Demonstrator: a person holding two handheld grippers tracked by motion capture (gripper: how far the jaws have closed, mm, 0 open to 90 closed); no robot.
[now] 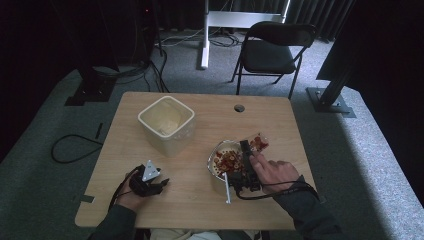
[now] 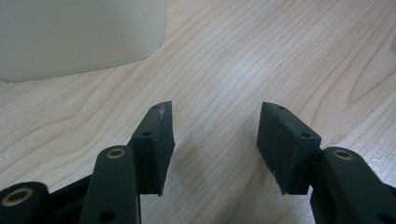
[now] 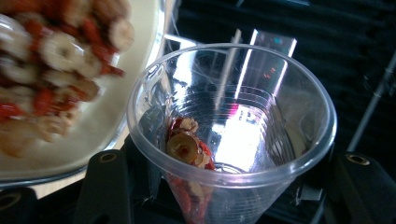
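Gripping a clear, ribbed plastic cup [image 3: 232,126], the right hand-held gripper [image 1: 248,167] lay tipped over the rim of a round pale bowl [image 1: 216,172]. That bowl, heaped with red-and-cream dried fruit slices [image 1: 227,159], stood on the light wooden tabletop [image 1: 200,205]. A few slices clung inside the cup, its mouth just beside the bowl's edge. Well left of the bowl, the left hand-held gripper [image 1: 162,183] rested low over bare wood, its jaws partly apart with nothing between them. A square cream plastic container [image 1: 166,125] stood behind and to the left of the bowl, near that gripper. No label or writing could be read on any of these.
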